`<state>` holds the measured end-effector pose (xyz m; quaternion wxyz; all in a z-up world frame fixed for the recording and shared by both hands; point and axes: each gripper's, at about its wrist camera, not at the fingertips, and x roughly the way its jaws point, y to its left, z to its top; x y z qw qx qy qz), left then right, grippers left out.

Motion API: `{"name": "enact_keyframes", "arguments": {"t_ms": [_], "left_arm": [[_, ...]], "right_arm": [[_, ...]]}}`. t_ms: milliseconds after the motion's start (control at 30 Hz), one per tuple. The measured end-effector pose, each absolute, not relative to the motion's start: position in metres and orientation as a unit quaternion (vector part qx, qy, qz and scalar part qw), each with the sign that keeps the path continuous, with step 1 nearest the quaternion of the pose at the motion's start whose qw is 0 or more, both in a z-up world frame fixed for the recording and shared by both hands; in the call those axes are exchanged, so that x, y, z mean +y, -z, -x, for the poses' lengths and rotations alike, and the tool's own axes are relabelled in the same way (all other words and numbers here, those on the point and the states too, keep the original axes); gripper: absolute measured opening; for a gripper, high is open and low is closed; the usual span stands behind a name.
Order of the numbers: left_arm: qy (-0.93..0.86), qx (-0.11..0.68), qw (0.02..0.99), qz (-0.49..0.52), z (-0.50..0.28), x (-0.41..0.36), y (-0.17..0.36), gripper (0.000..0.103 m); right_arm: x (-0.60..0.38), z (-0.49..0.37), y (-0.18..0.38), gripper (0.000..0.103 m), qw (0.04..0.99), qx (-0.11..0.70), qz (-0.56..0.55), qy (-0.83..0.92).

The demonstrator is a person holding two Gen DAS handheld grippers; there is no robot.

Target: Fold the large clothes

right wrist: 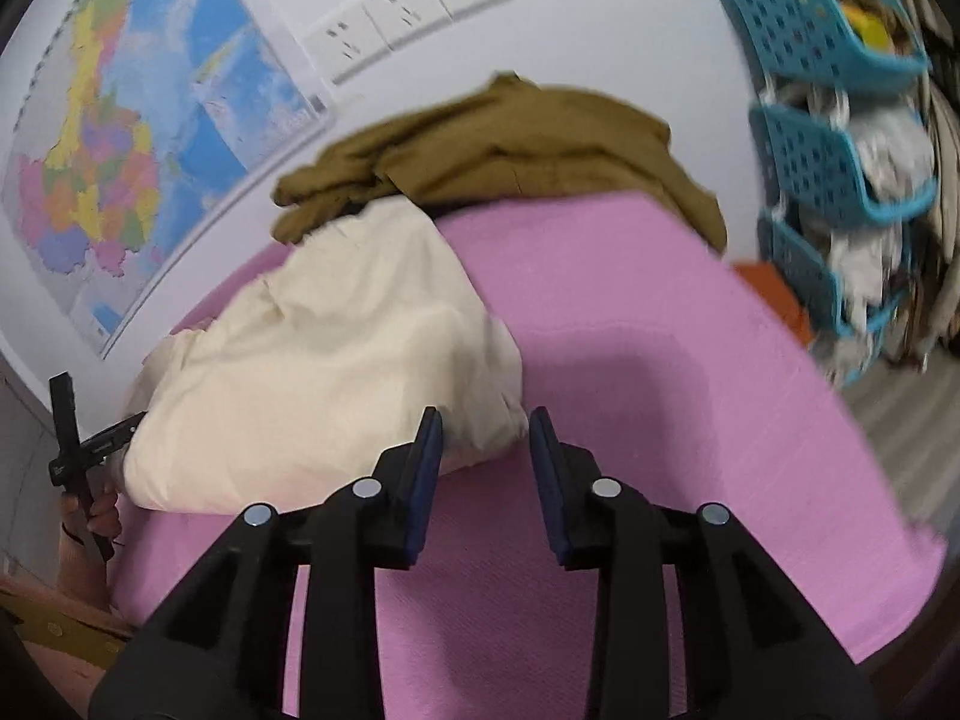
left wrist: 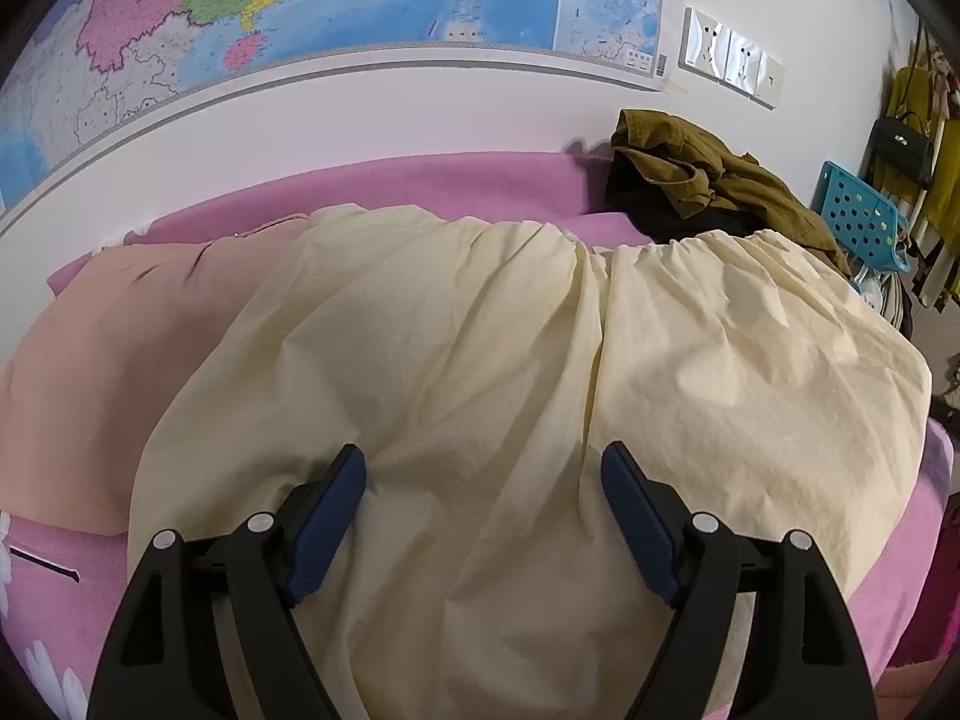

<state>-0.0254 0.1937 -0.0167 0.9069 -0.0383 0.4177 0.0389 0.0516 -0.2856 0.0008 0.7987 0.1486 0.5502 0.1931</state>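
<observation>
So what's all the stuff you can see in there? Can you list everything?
cream garment: one, pale yellow, spread on the bed.
peach cloth: one, peach, lying left of the cream garment, partly under it.
brown clothes: one heap, olive-brown with something dark beneath, by the wall behind the cream garment.
bed cover: one, pink, under everything.
map: one, many colours, on the wall.
sockets: one row, white, on the wall beside the map.
basket rack: three tiers, turquoise, beside the bed.
black bag: one, hanging at far right.
left gripper: black and blue, open over the cream garment.
right gripper: black and blue, slightly open, empty.
</observation>
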Motion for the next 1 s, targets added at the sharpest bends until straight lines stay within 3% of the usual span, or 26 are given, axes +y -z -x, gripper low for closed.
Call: {"name": "enact_keyframes", "arguments": {"t_ms": [233,300,433,633,800,1000], "left_arm": [[-0.033,0.416,0.908,0.045,0.028,0.196,0.016,0.078],[-0.034,0.416,0.908,0.044,0.029,0.195,0.016,0.078],[-0.034,0.417,0.907,0.040,0.031,0.193,0.014,0.078],[-0.025,0.406,0.913,0.044,0.040,0.188,0.003,0.078],[0.006,0.396,0.917,0.040,0.056,0.173,-0.002,0.078],[-0.002,0.430,0.901,0.050,0.049,0.169,0.027,0.081]], "right_arm": [[-0.294,-0.050,-0.012,0.001,0.821,0.528,-0.120,-0.181],[-0.302,-0.052,-0.020,0.000,0.842,0.518,-0.085,-0.123],[-0.308,-0.055,-0.038,0.001,0.840,0.499,-0.141,-0.159],[-0.226,-0.054,-0.058,0.025,0.822,0.493,-0.106,-0.264],[-0.159,-0.059,-0.047,0.038,0.795,0.511,-0.078,-0.316],[-0.139,-0.062,-0.013,0.035,0.765,0.573,-0.043,-0.291]]}}
